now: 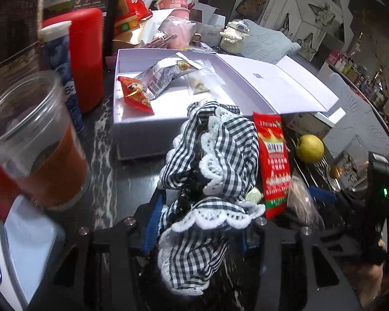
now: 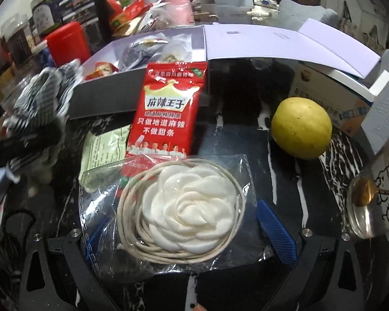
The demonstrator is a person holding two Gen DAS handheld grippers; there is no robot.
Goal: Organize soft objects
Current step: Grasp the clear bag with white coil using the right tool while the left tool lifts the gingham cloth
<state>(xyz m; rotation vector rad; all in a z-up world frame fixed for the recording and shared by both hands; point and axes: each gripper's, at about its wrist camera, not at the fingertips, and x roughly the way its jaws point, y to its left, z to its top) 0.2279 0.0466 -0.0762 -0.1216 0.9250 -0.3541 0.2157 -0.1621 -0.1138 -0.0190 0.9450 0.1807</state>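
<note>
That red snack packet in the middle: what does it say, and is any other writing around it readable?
Red snack packet, big white characters: "麻辣王子"
Same packet, lines beneath: "只做地道麻辣" and "不做甜条"
Pale green leaflet beside it: print too small to read
Silver packet in the white box: barcode only, text blurred
Dark bag at the back: blurred

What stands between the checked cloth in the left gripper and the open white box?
Nothing visible. The checked cloth hangs in the left gripper just short of the box's near wall; only bare dark tabletop lies between.
</note>
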